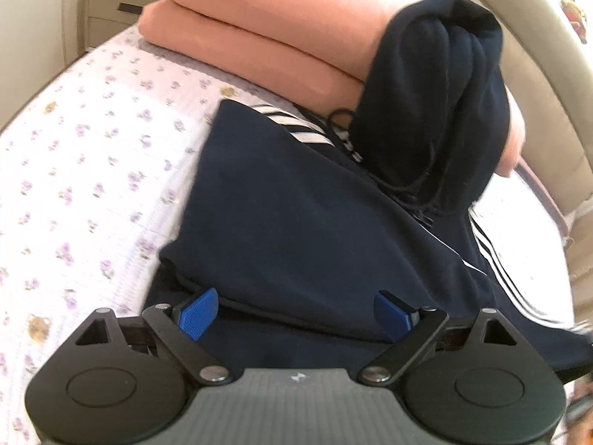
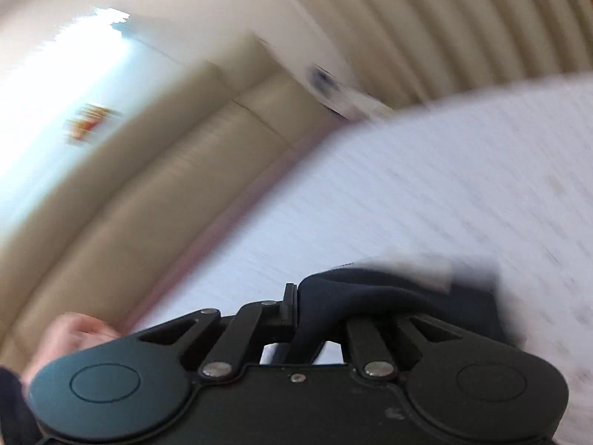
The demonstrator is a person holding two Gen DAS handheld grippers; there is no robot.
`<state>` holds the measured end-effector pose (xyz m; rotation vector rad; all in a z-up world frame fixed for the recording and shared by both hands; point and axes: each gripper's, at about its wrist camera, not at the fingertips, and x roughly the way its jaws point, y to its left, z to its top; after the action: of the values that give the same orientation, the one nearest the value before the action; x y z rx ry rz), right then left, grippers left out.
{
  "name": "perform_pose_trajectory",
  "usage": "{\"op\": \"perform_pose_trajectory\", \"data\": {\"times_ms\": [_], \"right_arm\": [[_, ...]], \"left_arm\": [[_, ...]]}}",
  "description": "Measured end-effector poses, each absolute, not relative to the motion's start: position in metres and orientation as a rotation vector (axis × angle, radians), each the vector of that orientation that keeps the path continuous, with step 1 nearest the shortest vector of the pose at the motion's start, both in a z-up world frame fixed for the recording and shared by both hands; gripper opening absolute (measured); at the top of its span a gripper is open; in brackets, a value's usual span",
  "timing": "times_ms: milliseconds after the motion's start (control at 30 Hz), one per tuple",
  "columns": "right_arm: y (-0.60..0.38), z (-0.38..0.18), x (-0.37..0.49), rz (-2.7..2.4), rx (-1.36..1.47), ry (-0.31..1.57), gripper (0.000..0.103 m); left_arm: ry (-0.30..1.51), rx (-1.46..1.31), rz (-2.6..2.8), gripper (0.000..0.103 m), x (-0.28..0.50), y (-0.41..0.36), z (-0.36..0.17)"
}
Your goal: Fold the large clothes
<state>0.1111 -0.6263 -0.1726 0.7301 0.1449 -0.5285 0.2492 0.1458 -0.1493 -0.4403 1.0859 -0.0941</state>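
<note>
The left gripper (image 1: 294,309) hangs wide open over a navy hoodie (image 1: 296,215) spread across a bed (image 1: 74,170), its blue pads (image 1: 196,313) set well apart just above the garment's near folded hem and pressing on nothing. The right gripper (image 2: 292,306) is clamped shut on a bunch of the same navy cloth (image 2: 355,296), which spills out over its right-hand linkage; that view is badly smeared by motion blur.

In the left wrist view the hoodie lies at a slant on the floral sheet, white stripes (image 1: 296,126) showing along a sleeve at its far side and again at its right edge. Its hood (image 1: 441,111) stands lifted in a dark bundle above the body, with a drawcord (image 1: 400,181) trailing beneath it. Just behind the garment, two folded peach blankets (image 1: 259,37) sit stacked on the bed, and the hood overlaps their right end.

Bare sheet lies open to the left of the hoodie, running to the bed's curved edge. A padded beige headboard (image 1: 548,85) closes off the right side, and a bedside cabinet (image 1: 111,7) stands beyond the far left corner. In the right wrist view, pale sheet stretches ahead of the gripper to the padded beige surround (image 2: 129,193), and part of a hand (image 2: 70,337) shows at the lower left.
</note>
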Motion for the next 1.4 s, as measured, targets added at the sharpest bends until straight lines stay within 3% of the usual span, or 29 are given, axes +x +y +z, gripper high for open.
{"op": "perform_pose_trajectory", "data": {"times_ms": [167, 300, 400, 500, 600, 633, 700, 733, 767, 800, 933, 1000, 1033, 1233, 1300, 1333, 1367, 1400], "right_arm": [[-0.525, -0.066, 0.133, -0.192, 0.593, -0.03, 0.008], [-0.413, -0.039, 0.149, 0.094, 0.545, -0.015, 0.008], [-0.33, -0.07, 0.167, 0.259, 0.539, 0.129, 0.008], [-0.254, -0.153, 0.191, 0.338, 0.533, 0.426, 0.008], [-0.203, -0.246, 0.209, 0.371, 0.45, 0.797, 0.017], [-0.196, -0.265, 0.207, 0.38, 0.424, 0.834, 0.015], [-0.201, -0.265, 0.192, 0.408, 0.415, 0.696, 0.053], [-0.204, -0.262, 0.193, 0.424, 0.426, 0.699, 0.076], [-0.208, -0.259, 0.197, 0.46, 0.461, 0.701, 0.089], [-0.212, -0.257, 0.202, 0.49, 0.494, 0.697, 0.089], [-0.202, -0.243, 0.225, 0.482, 0.389, 0.718, 0.085], [-0.208, -0.239, 0.243, 0.496, 0.428, 0.744, 0.013], [-0.208, -0.234, 0.241, 0.481, 0.443, 0.727, 0.008], [-0.192, -0.133, 0.167, 0.367, 0.174, 0.153, 0.009], [-0.179, -0.117, 0.157, 0.377, 0.073, 0.13, 0.019], [-0.166, -0.121, 0.158, 0.392, 0.015, 0.169, 0.049], [-0.153, -0.133, 0.162, 0.414, -0.046, 0.236, 0.095], [-0.143, -0.145, 0.164, 0.439, -0.103, 0.316, 0.103]], "left_arm": [[1.037, -0.43, -0.119, 0.093, 0.245, 0.157, -0.137], [0.998, -0.464, -0.14, 0.093, 0.236, 0.174, -0.126], [0.979, -0.482, -0.136, 0.093, 0.23, 0.189, -0.123], [0.99, -0.498, -0.131, 0.093, 0.226, 0.208, -0.127], [1.012, -0.496, -0.135, 0.093, 0.223, 0.222, -0.132], [1.017, -0.492, -0.139, 0.093, 0.222, 0.227, -0.133], [1.018, -0.481, -0.146, 0.093, 0.216, 0.236, -0.135], [1.018, -0.474, -0.148, 0.094, 0.214, 0.239, -0.136], [1.018, -0.466, -0.151, 0.094, 0.212, 0.243, -0.136], [1.016, -0.458, -0.154, 0.094, 0.21, 0.246, -0.137], [0.998, -0.457, -0.159, 0.094, 0.209, 0.258, -0.138], [0.992, -0.474, -0.157, 0.094, 0.21, 0.263, -0.139], [0.986, -0.482, -0.155, 0.094, 0.21, 0.265, -0.138], [0.912, -0.505, -0.149, 0.094, 0.209, 0.273, -0.132], [0.9, -0.519, -0.14, 0.094, 0.211, 0.275, -0.132], [0.899, -0.529, -0.135, 0.094, 0.212, 0.276, -0.133], [0.899, -0.538, -0.134, 0.094, 0.213, 0.277, -0.134], [0.905, -0.546, -0.135, 0.094, 0.214, 0.278, -0.135]]}}
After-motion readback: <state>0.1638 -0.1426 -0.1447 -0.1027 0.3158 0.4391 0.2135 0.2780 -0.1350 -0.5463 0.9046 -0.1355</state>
